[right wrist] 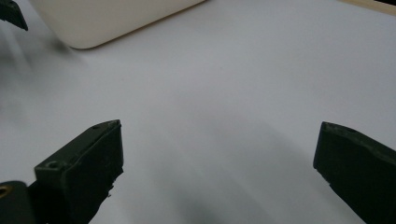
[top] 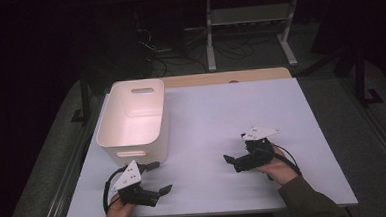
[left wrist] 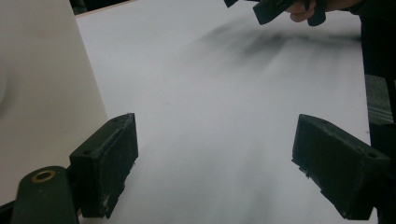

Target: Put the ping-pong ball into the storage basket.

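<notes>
While matte black fingers [left wrist: 109, 163] gape, the smooth rounded bin [top: 131, 119] sits empty.

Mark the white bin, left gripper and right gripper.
white bin [top: 112, 123]: high view, left wall.
left gripper [top: 162, 176]: high view, midway between its open fingertips.
right gripper [top: 235, 153]: high view, between its fingertips.

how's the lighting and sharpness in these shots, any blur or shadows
High view: the white table is lit, surroundings nearly black, bin glows pinkish inside. Left gripper view: streaky dark shadow under the right gripper. Right gripper view: soft, blurred near the bin's corner.
</notes>
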Demonstrator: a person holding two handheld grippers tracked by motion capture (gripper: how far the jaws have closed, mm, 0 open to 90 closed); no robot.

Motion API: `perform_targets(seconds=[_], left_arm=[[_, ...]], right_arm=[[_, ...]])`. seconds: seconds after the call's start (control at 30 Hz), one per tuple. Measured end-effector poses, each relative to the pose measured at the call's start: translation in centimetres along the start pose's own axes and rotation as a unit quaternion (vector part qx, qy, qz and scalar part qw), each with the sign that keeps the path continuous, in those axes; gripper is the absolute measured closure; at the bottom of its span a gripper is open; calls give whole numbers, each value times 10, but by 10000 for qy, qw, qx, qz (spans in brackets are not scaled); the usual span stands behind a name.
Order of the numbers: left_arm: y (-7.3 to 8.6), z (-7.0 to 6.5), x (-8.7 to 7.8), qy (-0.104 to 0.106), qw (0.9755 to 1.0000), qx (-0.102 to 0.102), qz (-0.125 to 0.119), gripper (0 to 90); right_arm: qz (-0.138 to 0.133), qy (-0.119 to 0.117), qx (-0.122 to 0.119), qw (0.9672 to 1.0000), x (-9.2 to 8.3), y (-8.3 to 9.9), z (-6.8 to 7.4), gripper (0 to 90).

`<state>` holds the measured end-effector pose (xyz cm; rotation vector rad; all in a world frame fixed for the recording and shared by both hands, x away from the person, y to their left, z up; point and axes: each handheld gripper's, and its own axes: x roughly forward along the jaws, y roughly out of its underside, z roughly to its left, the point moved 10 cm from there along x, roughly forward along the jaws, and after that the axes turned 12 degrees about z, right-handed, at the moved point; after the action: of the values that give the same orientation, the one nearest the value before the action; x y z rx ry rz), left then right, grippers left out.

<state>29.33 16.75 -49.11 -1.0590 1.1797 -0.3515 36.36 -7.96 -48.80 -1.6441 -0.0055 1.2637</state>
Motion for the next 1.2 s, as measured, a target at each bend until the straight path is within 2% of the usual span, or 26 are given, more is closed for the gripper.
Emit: perform_targets(seconds=[0.47, 1.2], left_arm=[[0, 0, 0, -2, 10000, 1, 2, 142], [0, 0, 0, 2, 10000, -2, 4, 142]], right_arm=[[63, 154, 94, 9998, -11, 23, -9, 13], [-15, 333, 336, 9989, -30, 45, -19, 10]])
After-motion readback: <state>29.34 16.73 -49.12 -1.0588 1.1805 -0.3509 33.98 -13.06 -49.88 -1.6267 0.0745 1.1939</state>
